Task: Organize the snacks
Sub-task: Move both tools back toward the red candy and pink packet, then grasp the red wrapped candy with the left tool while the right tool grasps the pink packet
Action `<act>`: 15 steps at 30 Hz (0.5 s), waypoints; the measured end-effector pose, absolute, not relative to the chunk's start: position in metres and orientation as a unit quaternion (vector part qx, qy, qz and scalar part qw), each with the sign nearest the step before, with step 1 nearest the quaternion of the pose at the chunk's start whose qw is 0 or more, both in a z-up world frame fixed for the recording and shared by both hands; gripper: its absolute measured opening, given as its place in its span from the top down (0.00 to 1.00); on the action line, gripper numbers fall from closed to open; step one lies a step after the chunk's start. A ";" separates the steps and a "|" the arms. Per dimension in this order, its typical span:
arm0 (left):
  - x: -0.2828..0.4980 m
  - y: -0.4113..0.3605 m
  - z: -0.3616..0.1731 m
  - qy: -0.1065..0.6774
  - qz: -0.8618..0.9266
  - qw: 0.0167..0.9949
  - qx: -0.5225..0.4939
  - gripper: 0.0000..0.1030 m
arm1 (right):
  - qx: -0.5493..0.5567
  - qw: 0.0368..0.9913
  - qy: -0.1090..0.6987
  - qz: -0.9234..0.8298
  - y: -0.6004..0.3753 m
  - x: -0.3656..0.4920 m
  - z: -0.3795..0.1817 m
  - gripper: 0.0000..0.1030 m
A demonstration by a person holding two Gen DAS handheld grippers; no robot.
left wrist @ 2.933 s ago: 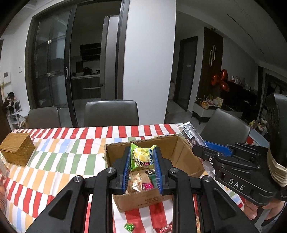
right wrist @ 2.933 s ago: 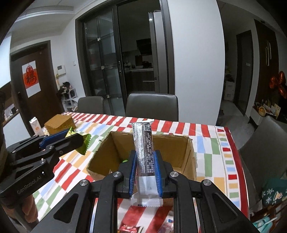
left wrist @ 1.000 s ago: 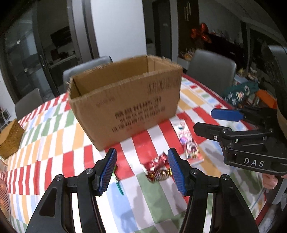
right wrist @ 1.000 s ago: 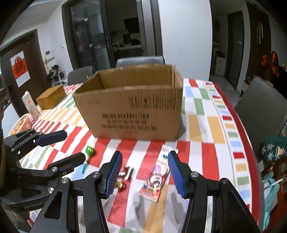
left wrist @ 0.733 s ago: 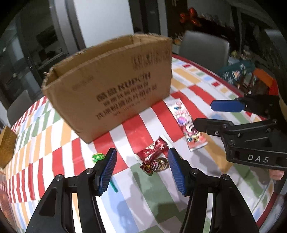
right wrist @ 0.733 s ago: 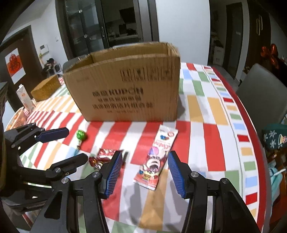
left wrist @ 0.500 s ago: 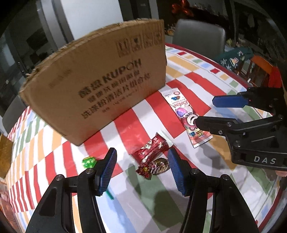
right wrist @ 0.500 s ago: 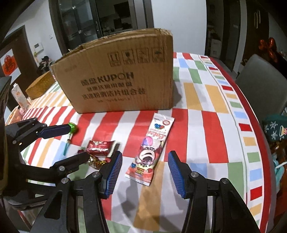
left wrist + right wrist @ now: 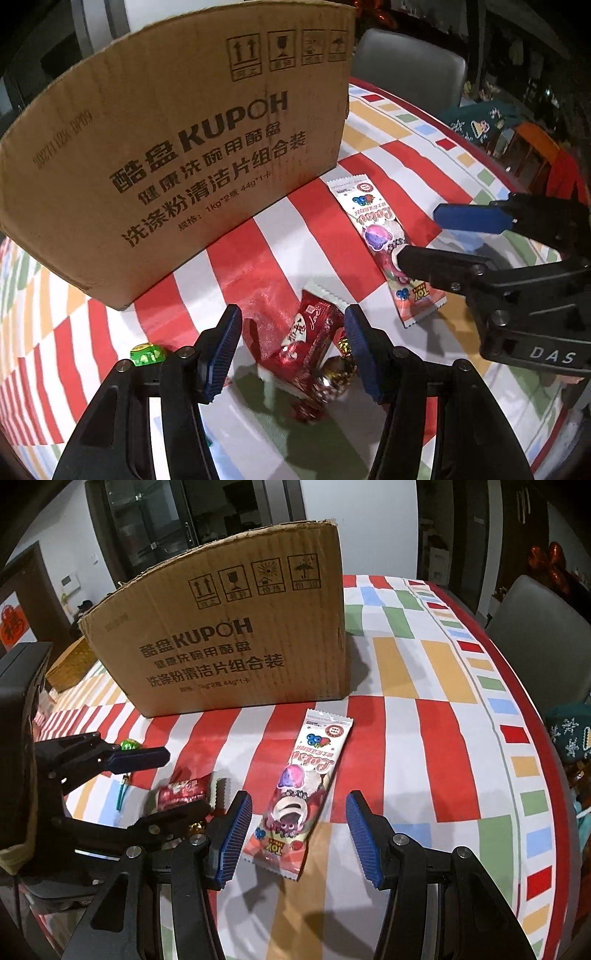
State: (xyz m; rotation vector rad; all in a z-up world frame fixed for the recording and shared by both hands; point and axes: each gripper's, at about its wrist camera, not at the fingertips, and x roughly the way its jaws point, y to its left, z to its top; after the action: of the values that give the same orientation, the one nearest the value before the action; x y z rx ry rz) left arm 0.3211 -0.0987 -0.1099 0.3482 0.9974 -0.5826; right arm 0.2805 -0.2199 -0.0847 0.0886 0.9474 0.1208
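both grippers hang with fingers apart in front of the cardboard box point(image 9: 229, 627), left gripper point(image 9: 291, 347) over the red candy point(image 9: 308, 338), right gripper point(image 9: 299, 834) over the long pink wrapper point(image 9: 303, 786), so those and the green lollipop point(image 9: 147, 353) still look unboxed on the bench point(image 9: 436, 686).

The cardboard box point(image 9: 177, 147) stands so tall from down here that its inside can't be seen at all, and in the left wrist view its left corner runs off the picture's edge. In front of the box, the green lollipop point(image 9: 147, 353) is half covered by a finger of the left tongs point(image 9: 291, 345), its stick out of sight there. The gold-wrapped candy point(image 9: 334, 373) beside the red wrapper point(image 9: 308, 341) is smeared with blur, so its print can't be read. Right of the box, the tail of the pink snack bag point(image 9: 384, 240) disappears behind the right tongs point(image 9: 297, 830). Behind the box on the left, the wicker basket point(image 9: 70, 664) shows only a corner.
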 end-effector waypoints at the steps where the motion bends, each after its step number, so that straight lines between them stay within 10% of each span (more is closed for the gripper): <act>1: 0.323 -0.097 -0.111 0.473 -0.276 0.822 0.157 0.53 | 0.044 0.887 0.457 0.058 -0.220 0.282 -0.085 0.48; 8: 0.327 -0.085 -0.118 0.490 -0.281 0.816 0.120 0.77 | 0.049 0.881 0.467 0.062 -0.217 0.295 -0.094 0.48; 15: 0.332 -0.075 -0.112 0.487 -0.265 0.828 0.087 0.78 | 0.039 0.878 0.472 0.065 -0.209 0.309 -0.100 0.48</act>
State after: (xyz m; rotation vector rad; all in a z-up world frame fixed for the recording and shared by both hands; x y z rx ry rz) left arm 0.3318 -0.0750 -0.1116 0.1843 1.0341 -0.5633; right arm 0.3091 -0.2087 -0.1002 0.0816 0.9845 0.1346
